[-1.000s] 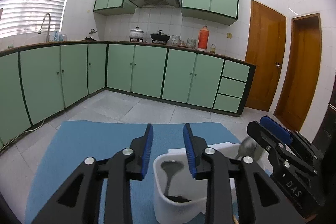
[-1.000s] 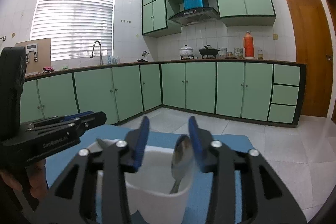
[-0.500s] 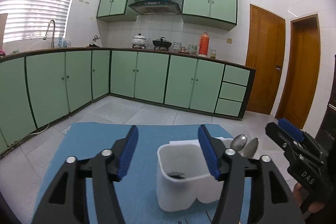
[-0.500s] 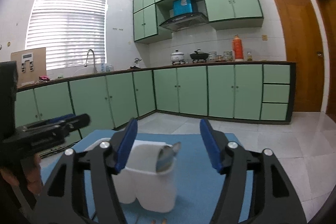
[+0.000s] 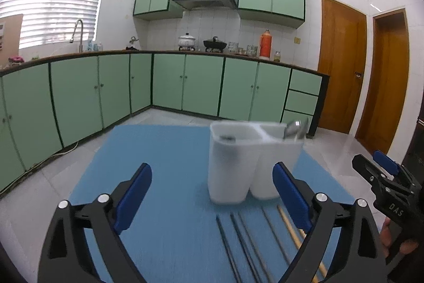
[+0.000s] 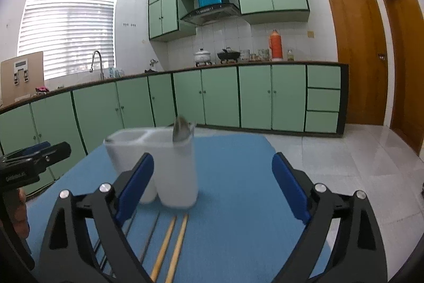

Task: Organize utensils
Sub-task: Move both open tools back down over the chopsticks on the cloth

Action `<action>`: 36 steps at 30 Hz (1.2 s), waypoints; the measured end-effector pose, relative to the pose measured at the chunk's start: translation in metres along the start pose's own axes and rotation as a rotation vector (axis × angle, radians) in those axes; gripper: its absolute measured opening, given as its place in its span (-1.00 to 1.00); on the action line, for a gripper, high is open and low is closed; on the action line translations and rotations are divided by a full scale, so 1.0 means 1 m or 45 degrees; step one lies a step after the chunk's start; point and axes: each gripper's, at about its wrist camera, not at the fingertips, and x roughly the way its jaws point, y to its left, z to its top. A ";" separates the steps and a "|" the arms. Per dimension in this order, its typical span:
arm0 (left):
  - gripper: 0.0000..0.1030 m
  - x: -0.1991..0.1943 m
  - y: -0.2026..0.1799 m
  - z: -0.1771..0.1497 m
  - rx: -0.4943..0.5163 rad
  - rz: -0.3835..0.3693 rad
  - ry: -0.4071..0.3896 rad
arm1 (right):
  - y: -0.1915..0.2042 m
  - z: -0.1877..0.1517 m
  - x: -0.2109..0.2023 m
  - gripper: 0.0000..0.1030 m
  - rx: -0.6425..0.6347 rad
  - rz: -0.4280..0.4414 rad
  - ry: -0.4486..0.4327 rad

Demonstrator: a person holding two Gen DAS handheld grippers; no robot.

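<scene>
1. The left gripper has just been opening – its jaws stand wide apart with nothing between them. The right gripper likewise, jaws spread and empty.
2. Just ahead of both, dark metal chopsticks and wooden chopsticks lie side by side on the blue mat.
3. Beyond them stands the white two-compartment holder – spoons stick up from its right compartment.
4. Farthest off, green cabinets line the wall.

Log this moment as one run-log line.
left claw: open, just opening, empty | right claw: open, just opening, empty | spoons: in holder | chopsticks: on mat
</scene>
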 end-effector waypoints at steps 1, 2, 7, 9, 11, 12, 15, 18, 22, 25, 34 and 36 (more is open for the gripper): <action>0.77 -0.004 0.000 -0.005 0.000 0.004 0.007 | 0.001 -0.005 -0.004 0.71 0.002 -0.001 0.007; 0.77 -0.010 0.000 -0.013 -0.005 0.010 0.016 | 0.001 -0.012 -0.010 0.71 0.005 -0.009 0.019; 0.77 -0.033 -0.005 -0.047 -0.007 0.046 0.047 | 0.007 -0.045 -0.034 0.71 0.031 -0.025 0.067; 0.77 -0.043 -0.007 -0.063 -0.002 0.068 0.047 | 0.012 -0.059 -0.044 0.71 0.027 -0.053 0.063; 0.77 -0.050 -0.009 -0.078 -0.002 0.091 0.042 | 0.015 -0.071 -0.054 0.70 0.042 -0.064 0.056; 0.77 -0.054 -0.010 -0.083 -0.004 0.101 0.039 | 0.016 -0.078 -0.059 0.67 0.056 -0.071 0.059; 0.77 -0.066 -0.014 -0.099 -0.008 0.108 0.024 | 0.018 -0.093 -0.070 0.59 0.073 -0.078 0.066; 0.77 -0.076 -0.015 -0.112 -0.021 0.106 0.026 | 0.021 -0.105 -0.078 0.47 0.069 -0.077 0.074; 0.76 -0.082 -0.017 -0.124 -0.023 0.112 0.050 | 0.026 -0.119 -0.087 0.33 0.054 -0.080 0.087; 0.68 -0.086 -0.019 -0.131 -0.017 0.116 0.060 | 0.028 -0.123 -0.089 0.21 0.050 -0.060 0.102; 0.43 -0.097 -0.015 -0.148 -0.043 0.135 0.069 | 0.049 -0.142 -0.100 -0.18 -0.011 -0.006 0.118; 0.41 -0.099 -0.012 -0.151 -0.051 0.139 0.072 | 0.053 -0.147 -0.099 -0.26 -0.022 -0.002 0.127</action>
